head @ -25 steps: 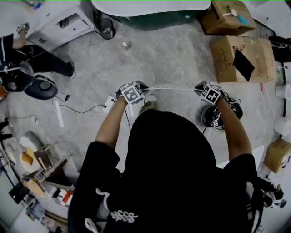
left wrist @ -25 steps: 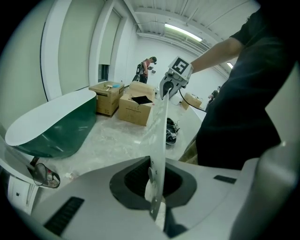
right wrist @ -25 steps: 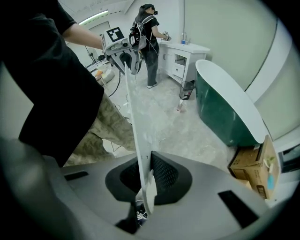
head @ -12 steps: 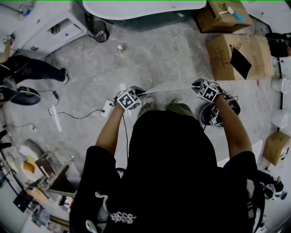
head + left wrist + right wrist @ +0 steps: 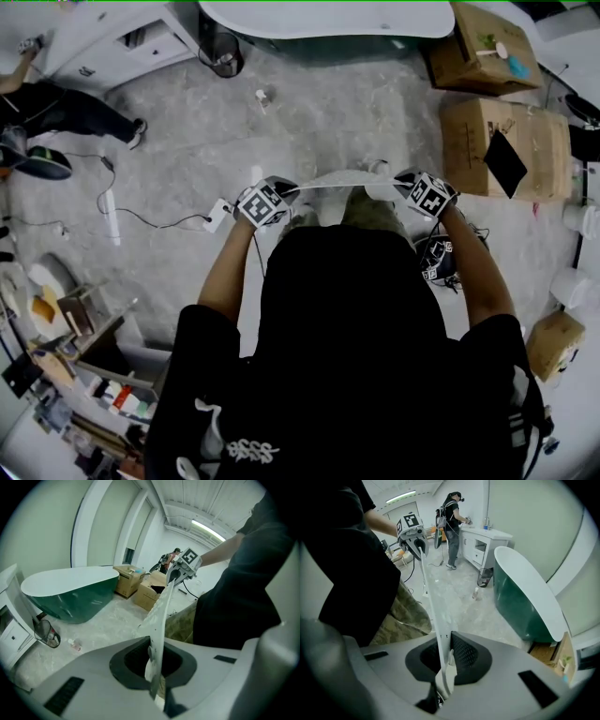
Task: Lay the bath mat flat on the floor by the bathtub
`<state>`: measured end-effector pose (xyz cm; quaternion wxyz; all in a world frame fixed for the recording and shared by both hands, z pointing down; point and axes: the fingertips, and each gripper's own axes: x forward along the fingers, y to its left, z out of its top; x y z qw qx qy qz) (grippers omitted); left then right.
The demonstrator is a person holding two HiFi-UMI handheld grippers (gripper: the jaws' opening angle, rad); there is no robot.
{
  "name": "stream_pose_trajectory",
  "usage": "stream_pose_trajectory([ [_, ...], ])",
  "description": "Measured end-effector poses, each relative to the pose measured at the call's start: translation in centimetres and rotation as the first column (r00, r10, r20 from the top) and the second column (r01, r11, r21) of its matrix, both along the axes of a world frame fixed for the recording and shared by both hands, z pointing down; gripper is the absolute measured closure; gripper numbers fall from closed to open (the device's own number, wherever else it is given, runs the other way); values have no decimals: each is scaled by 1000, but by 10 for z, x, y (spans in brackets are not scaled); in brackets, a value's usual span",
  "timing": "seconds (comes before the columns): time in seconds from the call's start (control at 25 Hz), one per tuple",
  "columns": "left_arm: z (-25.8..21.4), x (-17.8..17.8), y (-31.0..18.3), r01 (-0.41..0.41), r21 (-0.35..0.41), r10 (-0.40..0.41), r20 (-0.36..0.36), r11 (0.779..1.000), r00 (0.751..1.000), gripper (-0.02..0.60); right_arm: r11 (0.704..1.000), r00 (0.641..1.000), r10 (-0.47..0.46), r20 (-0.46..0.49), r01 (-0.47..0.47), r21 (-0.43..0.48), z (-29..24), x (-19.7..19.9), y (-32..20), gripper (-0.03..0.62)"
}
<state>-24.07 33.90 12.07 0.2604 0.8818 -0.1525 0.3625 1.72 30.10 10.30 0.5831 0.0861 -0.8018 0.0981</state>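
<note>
The bath mat point(image 5: 345, 182) is a thin pale sheet seen edge-on, stretched between my two grippers at waist height above the grey floor. My left gripper point(image 5: 281, 194) is shut on the mat's left end point(image 5: 161, 616). My right gripper point(image 5: 410, 187) is shut on its right end point(image 5: 433, 611). In each gripper view the mat runs from the jaws across to the other gripper. The bathtub point(image 5: 328, 19), white rim over green side, stands ahead of me; it also shows as the bathtub point(image 5: 70, 592) on the left and the bathtub point(image 5: 525, 597) on the right.
Cardboard boxes point(image 5: 506, 141) stand right of the tub. A white cabinet point(image 5: 122, 47) and a wire bin point(image 5: 222, 52) are at its left. Another person point(image 5: 56, 108) works by the cabinet. A power strip point(image 5: 220, 214) with cables, a small bottle point(image 5: 262, 96) and a black device point(image 5: 436, 258) lie on the floor.
The tub and boxes have shifted in the head view as the person moved across the floor. The mat's edge now bows forward between the grippers. Both grips hold unchanged.
</note>
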Motion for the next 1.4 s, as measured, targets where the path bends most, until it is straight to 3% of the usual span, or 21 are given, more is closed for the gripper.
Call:
stream_pose_trajectory([
  [0.2, -3, 28, -34, 85, -15, -85, 34, 996, 996, 557, 999, 998, -51, 43, 51, 6, 11, 29, -48, 566],
  [0.44, -6, 89, -83, 182, -64, -178, 61, 981, 982, 557, 995, 993, -98, 64, 99, -12, 18, 86, -112, 566],
  [0.64, -23, 143, -131, 212, -59, -209, 61, 975, 976, 557, 999, 993, -31, 112, 35, -34, 17, 137, -167, 566],
  [0.92, -23, 188, -186, 273, -51, -266, 115, 961, 957, 557, 999, 994, 17, 109, -11, -54, 23, 178, -222, 566],
  [1.4, -22, 212, -243, 266, -54, -253, 177, 962, 951, 557, 993, 991, 25, 128, -10, -116, 31, 209, -254, 566],
])
